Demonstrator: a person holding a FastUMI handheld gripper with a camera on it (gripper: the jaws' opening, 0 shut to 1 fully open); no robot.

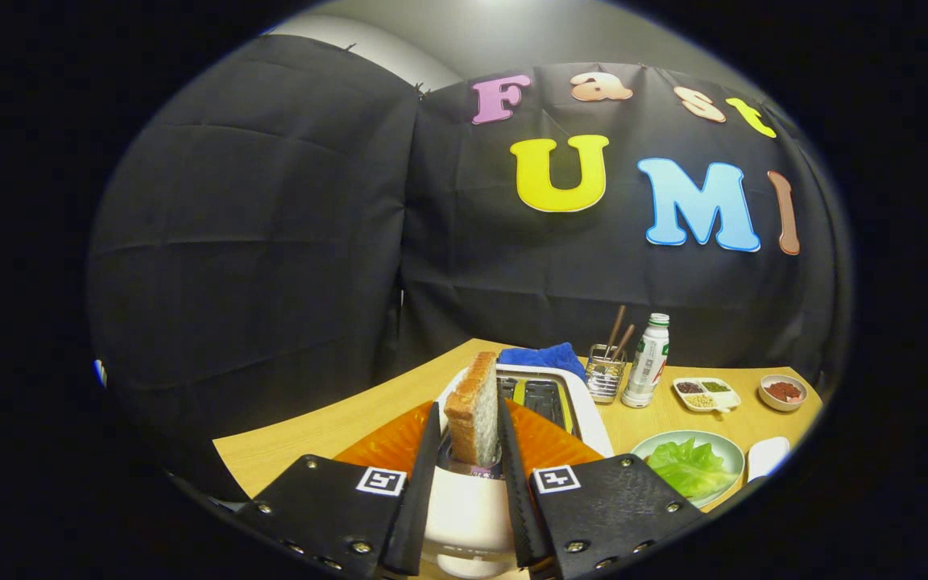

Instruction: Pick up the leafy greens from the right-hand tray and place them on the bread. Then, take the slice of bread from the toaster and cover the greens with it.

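The slice of bread [474, 409] stands upright, its porous pale crumb face turned toward the right finger and a tan crust running up its left edge; its lower end sits at the near slot of the white toaster [585, 419], and the top half rises clear above it. The gripper [468, 451] has both fingers [425, 467] closed in against the slice, one on each broad side, so the bread is gripped between them just above the toaster. The far slot of the toaster lies open beyond the bread, with a yellowish strip along its inner edge. To the right of the toaster, near the right finger, a pale green plate [728, 453] holds the leafy greens [689, 467], a crinkled light green leaf lying flat on it. Farther back on the wooden table [327, 427] a small wire basket [605, 372] holds brown sticks, with a white bottle [646, 361] just beside it on the right. Right of the bottle sits a divided white dish [706, 395] with dark, green and pale fillings in separate compartments, and beyond that a small bowl [783, 392] of something reddish. A blue cloth [543, 356] lies behind the toaster.
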